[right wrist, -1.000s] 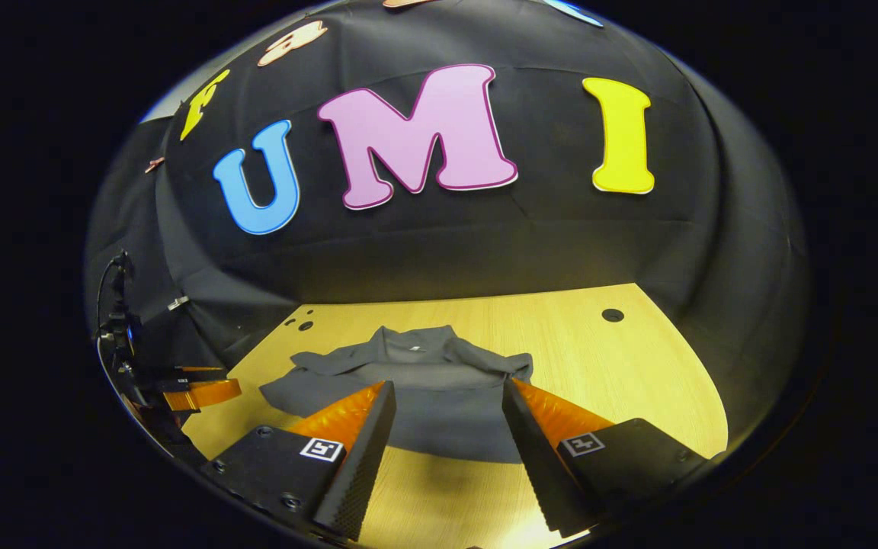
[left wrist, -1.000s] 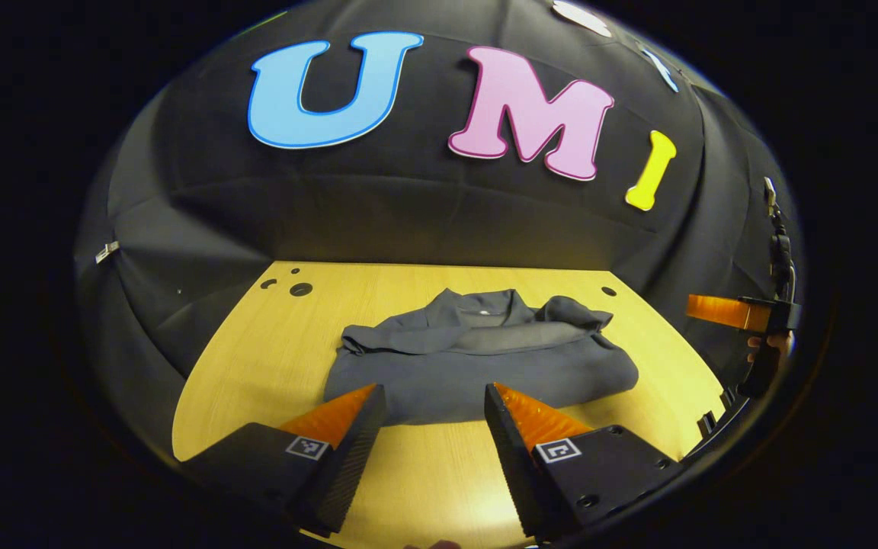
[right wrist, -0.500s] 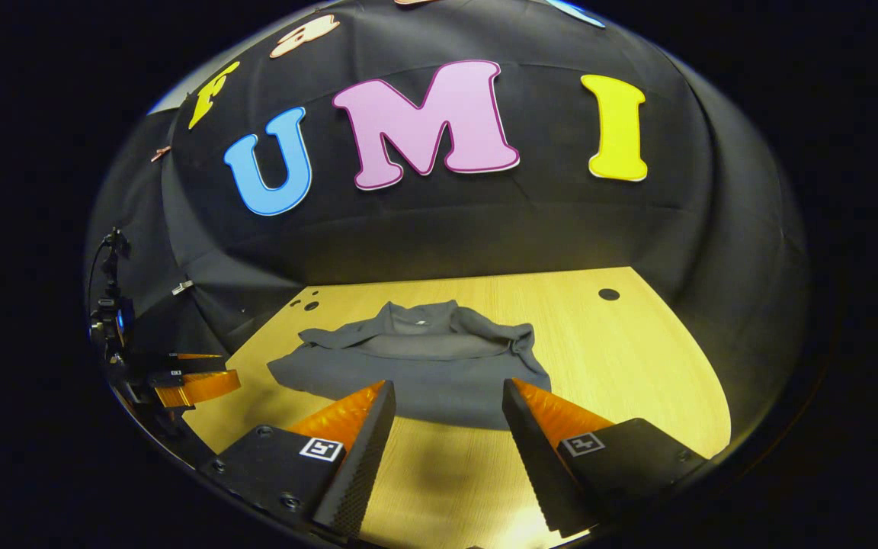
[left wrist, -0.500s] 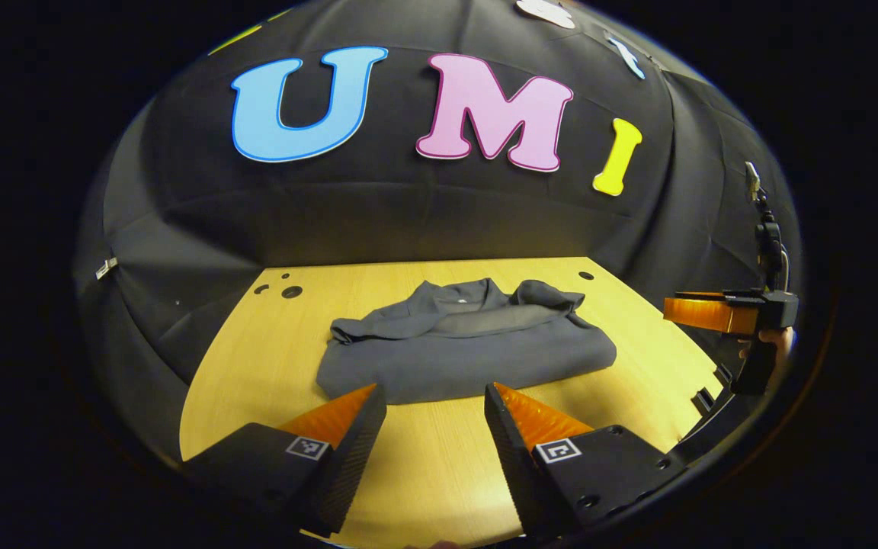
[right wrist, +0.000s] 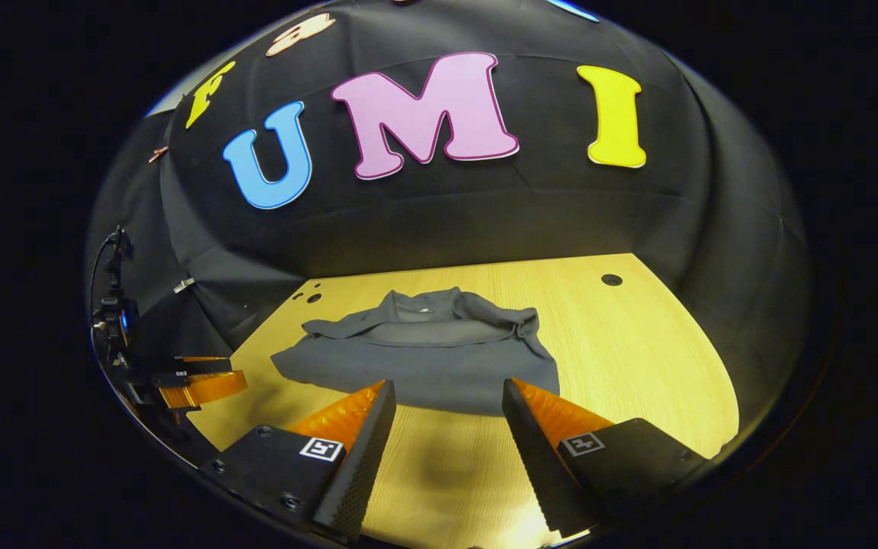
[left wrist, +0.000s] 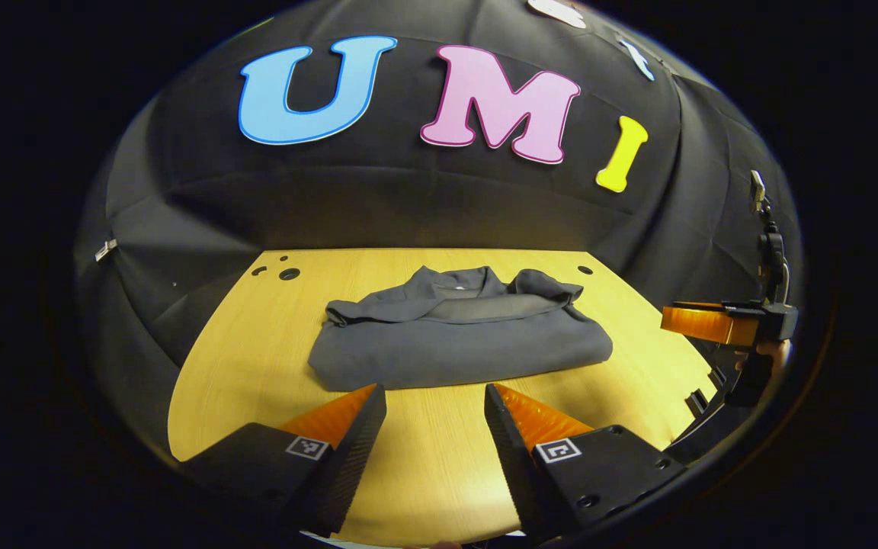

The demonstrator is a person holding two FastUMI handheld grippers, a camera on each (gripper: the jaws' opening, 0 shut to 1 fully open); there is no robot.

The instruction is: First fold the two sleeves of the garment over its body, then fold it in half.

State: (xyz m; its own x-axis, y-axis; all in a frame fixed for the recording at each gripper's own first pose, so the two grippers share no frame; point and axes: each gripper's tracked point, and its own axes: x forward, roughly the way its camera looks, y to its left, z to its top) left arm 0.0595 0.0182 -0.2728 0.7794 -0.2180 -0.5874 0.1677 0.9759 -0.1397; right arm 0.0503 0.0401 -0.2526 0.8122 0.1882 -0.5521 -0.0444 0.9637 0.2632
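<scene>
We found the shirt (left wrist: 458, 343) folded in half, mid-table (left wrist: 241, 366). The left gripper (left wrist: 427, 419) and right gripper (right wrist: 447, 415) were both spread wide, holding nothing, short of its near edge. Risk, in our judgement: the bunched collar could spring the fold open.

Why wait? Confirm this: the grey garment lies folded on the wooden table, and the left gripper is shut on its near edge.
Not quite. In the left gripper view the left gripper is open, short of the grey garment, which does lie folded on the wooden table.
</scene>
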